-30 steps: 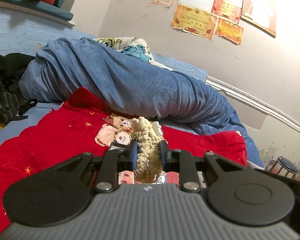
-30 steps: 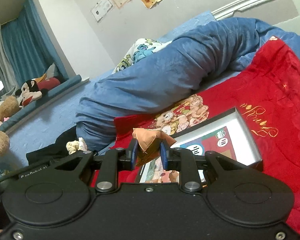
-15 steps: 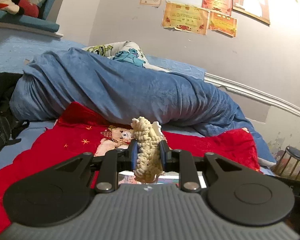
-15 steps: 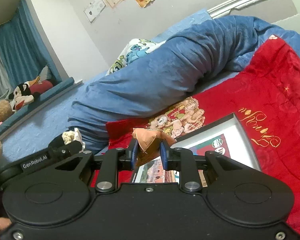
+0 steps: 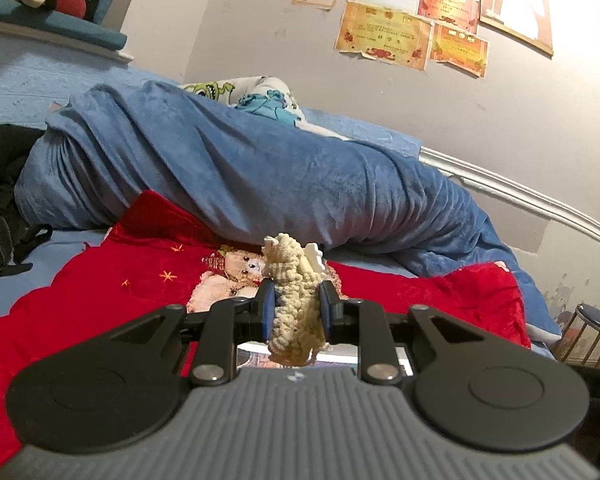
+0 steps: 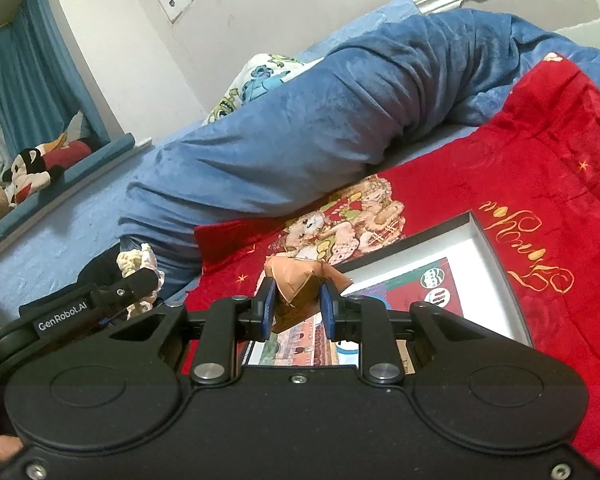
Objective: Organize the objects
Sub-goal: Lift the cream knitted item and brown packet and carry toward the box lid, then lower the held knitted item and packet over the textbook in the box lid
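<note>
My left gripper [image 5: 296, 308] is shut on a cream knitted toy [image 5: 294, 280] with a white bit at its top, held above the red blanket [image 5: 100, 280]. My right gripper [image 6: 298, 306] is shut on a folded orange-brown paper object [image 6: 300, 280], held above an open shallow box [image 6: 496, 280] with a grey rim and a colourful printed bottom, lying on the red blanket [image 6: 540, 184]. The left gripper with the knitted toy [image 6: 134, 262] also shows at the left of the right wrist view. A strip of the box [image 5: 340, 358] shows under the left gripper.
A rolled blue blanket [image 5: 260, 176] lies across the bed behind the red one, with a cartoon pillow [image 5: 268, 96] beyond it. Dark clothes [image 5: 0, 184] lie at the left. Plush toys [image 6: 32, 168] sit on the window ledge. A stool [image 5: 592, 324] stands at the right.
Both grippers keep their hold. The left gripper has tilted up and drifted right, nearer the right one. The right gripper has moved closer over the box.
</note>
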`<state>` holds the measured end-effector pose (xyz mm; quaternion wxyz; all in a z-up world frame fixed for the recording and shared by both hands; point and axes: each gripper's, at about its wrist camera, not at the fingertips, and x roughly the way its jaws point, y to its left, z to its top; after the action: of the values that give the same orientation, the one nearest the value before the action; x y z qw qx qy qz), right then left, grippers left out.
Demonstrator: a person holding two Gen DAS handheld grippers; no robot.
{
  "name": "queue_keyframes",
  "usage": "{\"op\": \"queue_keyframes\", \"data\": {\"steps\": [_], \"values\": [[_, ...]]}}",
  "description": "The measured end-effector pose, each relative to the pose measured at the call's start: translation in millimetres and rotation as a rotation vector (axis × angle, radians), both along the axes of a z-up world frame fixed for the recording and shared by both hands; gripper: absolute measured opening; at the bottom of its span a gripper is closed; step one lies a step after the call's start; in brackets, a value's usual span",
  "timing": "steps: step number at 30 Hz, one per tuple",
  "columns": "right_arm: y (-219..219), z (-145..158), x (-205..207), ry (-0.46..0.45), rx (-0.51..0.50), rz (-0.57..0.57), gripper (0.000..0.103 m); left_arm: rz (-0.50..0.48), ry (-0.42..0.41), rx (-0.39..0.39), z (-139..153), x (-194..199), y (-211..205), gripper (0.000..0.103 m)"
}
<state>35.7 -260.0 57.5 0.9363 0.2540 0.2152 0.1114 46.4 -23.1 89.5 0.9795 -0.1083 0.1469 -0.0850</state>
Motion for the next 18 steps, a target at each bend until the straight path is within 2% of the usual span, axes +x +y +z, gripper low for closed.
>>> {"op": "queue_keyframes", "data": {"steps": [4,13,18], "values": [[1,-7,11,0.019,-0.003,0.000,0.023,-0.004,0.021,-0.004,-9,8,-1,0.028],[-5,-16,35,0.036,0.035,-0.014,0.023,-0.005,0.051,0.062,-24,18,-5,0.028],[-8,-19,31,0.055,0.050,-0.025,0.023,0.022,0.058,0.034,-23,23,13,0.028]]}}
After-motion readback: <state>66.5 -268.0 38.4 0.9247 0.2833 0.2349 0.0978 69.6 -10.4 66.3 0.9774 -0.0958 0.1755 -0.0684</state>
